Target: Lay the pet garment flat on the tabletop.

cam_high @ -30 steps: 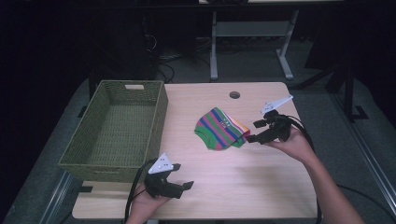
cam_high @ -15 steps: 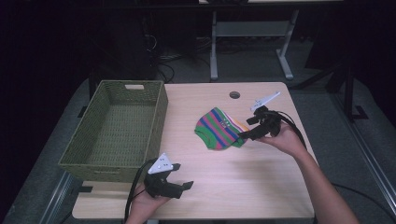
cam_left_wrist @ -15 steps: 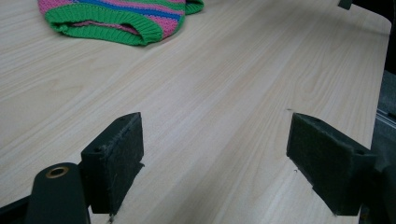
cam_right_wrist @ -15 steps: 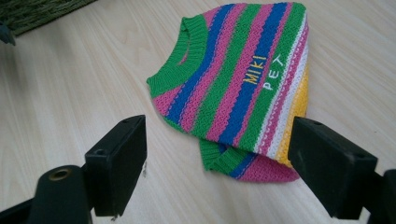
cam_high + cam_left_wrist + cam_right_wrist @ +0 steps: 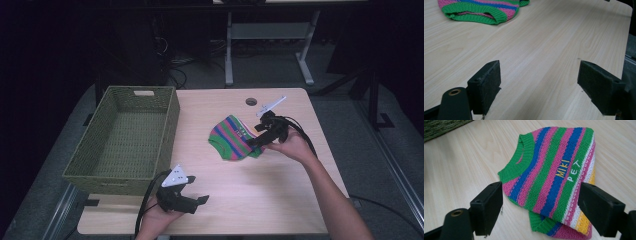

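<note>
From left to right in the high view: the green woven rectangular basket [image 5: 125, 137] stands on the left part of the pale wooden table [image 5: 280, 185], open side up and bare inside.

Just in front of its near right corner I hold my left gripper [image 5: 192, 200] low over the tabletop. In the left gripper view its black jaws stand spread wide with only bare wood between them.

The small knitted pet sweater with green, pink and blue stripes [image 5: 233, 138] lies flat and folded near the table's middle, well apart from the basket. Its long axis runs roughly from the near-left to the far-right of the table.

My right gripper [image 5: 256, 141] sits at the sweater's right edge. In the right gripper view [image 5: 541, 215] its jaws are spread, one on each side of the sweater's near hem, with nothing pinched yet. The green ribbed collar [image 5: 520, 160] lies away from the jaws, and the yellow lettering [image 5: 562, 170] runs along a blue stripe.

I judge the right hand far nearer to the sweater than the left. The sweater lies straight ahead of and below its jaws. Nothing stands between the sweater and the basket. A round cable hole [image 5: 251, 101] lies beyond the sweater, clear of any path.
</note>
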Available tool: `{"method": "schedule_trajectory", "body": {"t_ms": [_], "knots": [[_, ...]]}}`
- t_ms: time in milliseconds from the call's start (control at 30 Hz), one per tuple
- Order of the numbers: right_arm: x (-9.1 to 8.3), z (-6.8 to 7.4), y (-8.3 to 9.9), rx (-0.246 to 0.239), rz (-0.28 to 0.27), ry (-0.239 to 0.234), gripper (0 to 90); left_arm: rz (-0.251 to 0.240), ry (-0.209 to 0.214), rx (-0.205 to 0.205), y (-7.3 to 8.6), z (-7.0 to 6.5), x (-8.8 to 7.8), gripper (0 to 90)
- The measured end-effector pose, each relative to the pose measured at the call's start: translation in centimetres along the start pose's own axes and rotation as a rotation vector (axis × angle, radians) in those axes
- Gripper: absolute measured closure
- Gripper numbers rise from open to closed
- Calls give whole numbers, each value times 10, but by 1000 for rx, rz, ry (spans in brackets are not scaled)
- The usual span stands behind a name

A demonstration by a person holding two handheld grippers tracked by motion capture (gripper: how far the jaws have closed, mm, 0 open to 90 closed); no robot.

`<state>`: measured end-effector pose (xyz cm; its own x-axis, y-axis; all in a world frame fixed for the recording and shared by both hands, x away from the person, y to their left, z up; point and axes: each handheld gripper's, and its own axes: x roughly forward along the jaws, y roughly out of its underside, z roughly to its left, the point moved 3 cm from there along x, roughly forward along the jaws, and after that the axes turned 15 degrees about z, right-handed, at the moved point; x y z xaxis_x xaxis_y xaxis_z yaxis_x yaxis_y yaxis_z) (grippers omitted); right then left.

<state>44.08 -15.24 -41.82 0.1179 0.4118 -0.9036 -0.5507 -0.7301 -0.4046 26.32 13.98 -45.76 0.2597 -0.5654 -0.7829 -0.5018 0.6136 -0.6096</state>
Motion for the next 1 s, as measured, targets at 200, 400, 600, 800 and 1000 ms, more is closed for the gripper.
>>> {"method": "schedule_trajectory", "body": {"t_ms": [200,400,600,800,1000], "knots": [[9,-3,-7,3,16,1,198,-1,7,3,-1,-2,2,184],[22,-6,-12,1,38,7,199,1,12,5,-2,-3,2,184],[34,-9,-15,12,62,18,201,5,11,10,-2,-3,3,184],[45,-11,-20,24,72,26,202,3,12,16,-2,-3,2,185],[57,-15,-24,41,79,42,211,6,13,13,-2,-3,3,185]]}}
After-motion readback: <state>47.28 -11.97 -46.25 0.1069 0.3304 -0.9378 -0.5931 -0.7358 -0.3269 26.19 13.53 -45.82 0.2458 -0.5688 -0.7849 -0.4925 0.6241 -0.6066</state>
